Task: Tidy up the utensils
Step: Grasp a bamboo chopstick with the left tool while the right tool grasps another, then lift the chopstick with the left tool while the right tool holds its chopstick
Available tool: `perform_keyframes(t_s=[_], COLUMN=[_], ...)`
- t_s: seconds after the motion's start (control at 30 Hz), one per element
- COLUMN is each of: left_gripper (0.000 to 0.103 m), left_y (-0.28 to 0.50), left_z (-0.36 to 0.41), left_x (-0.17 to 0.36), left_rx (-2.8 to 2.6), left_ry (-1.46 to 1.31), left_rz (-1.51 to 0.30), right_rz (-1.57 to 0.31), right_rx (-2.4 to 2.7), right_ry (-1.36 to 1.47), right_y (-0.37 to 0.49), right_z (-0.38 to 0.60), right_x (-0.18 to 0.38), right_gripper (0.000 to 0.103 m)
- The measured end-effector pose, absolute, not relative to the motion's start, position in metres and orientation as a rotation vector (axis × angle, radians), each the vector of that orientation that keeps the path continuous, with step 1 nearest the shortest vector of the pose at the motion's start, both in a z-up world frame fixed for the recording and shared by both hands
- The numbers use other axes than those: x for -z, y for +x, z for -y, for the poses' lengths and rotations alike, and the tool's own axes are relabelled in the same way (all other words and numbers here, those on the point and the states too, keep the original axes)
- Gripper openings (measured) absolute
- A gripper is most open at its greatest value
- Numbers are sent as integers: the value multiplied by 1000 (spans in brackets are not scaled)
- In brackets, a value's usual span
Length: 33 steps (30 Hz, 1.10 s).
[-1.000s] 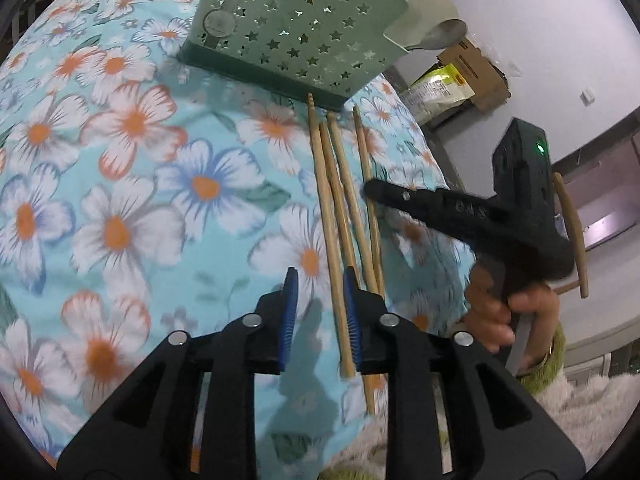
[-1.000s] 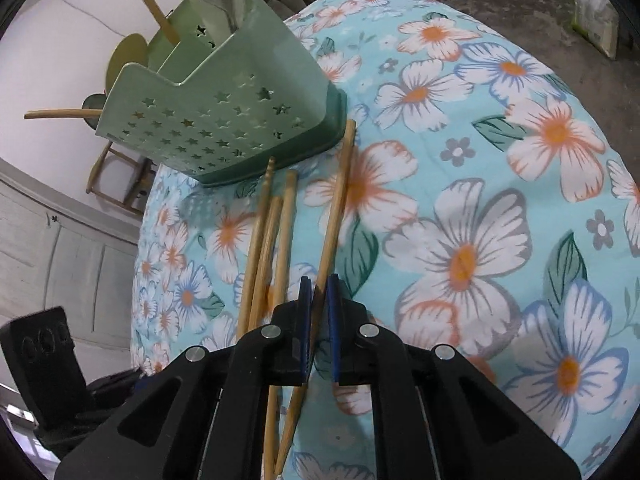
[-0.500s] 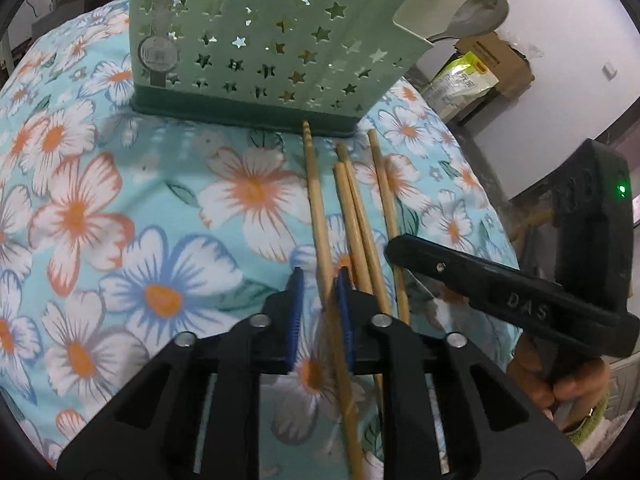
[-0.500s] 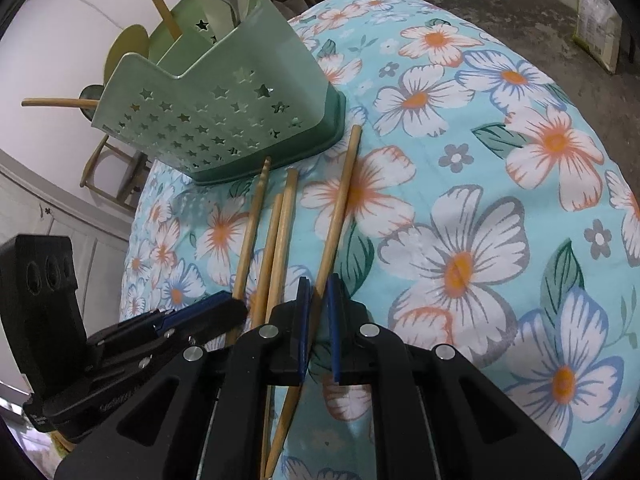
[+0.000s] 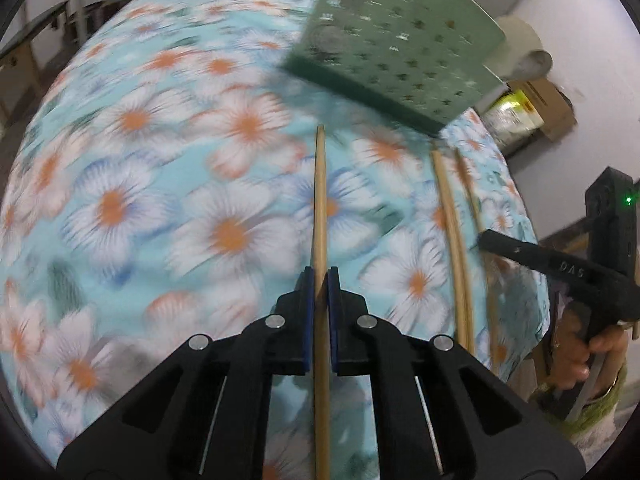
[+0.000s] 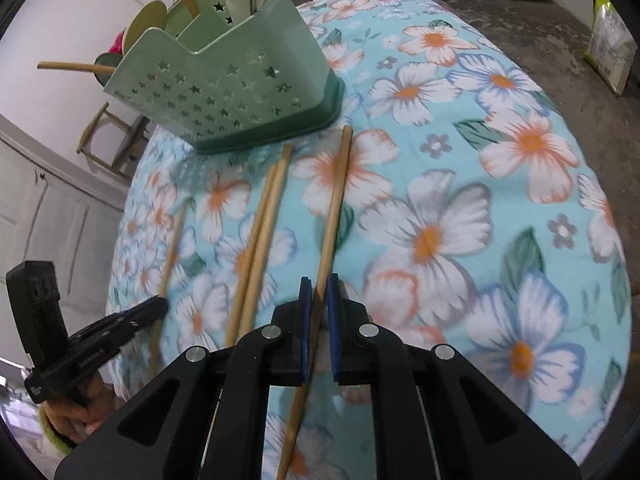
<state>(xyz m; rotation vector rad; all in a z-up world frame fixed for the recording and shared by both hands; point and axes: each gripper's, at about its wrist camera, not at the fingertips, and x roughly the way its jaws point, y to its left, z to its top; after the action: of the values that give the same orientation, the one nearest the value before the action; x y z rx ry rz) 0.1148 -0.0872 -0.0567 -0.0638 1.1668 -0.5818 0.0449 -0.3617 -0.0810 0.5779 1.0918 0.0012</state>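
Two chopsticks clamped, one in the left gripper (image 5: pixel 319 280), one in the right gripper (image 6: pixel 318 286), near the green holder (image 6: pixel 236 92); light, stiff, slippery, best pinched mid-shaft.

Chopsticks (image 6: pixel 334 208): pale, smooth, matt wood. Utensil caddy (image 6: pixel 224 92): green moulded plastic, satin finish, pierced with star-shaped holes. Counter cover (image 6: pixel 500 208): soft, matt floral-print cloth. Right gripper (image 6: pixel 316 292): matt black plastic with bright metal pins and blue pads (image 6: pixel 305 300).
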Motion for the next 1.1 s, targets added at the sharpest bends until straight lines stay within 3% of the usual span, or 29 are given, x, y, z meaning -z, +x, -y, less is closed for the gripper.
perform_keyframes(t_s=[0.07, 0.2, 0.3, 0.5, 0.63, 1.1], left_gripper=[6, 19, 20, 20, 6, 6], left_y=[111, 116, 129, 151, 153, 140], left_z=[78, 79, 92, 132, 140, 142], left_x=[53, 44, 44, 53, 54, 53], left_rx=[573, 572, 580, 515, 478, 454], left_ry=[-46, 1, 36, 183, 224, 257], left_rz=[-1156, -1122, -1116, -1063, -1038, -1038], right_rz=[-1099, -1088, -1060, -1007, -1018, -1042], right_rx=[-4, 7, 22, 77, 94, 100], right_ry=[559, 558, 579, 517, 464, 493], right_y=[43, 49, 61, 81, 80, 78], right_z=[363, 367, 371, 366, 360, 362], right_x=[79, 79, 85, 87, 83, 84], right_gripper=[9, 12, 16, 10, 7, 7])
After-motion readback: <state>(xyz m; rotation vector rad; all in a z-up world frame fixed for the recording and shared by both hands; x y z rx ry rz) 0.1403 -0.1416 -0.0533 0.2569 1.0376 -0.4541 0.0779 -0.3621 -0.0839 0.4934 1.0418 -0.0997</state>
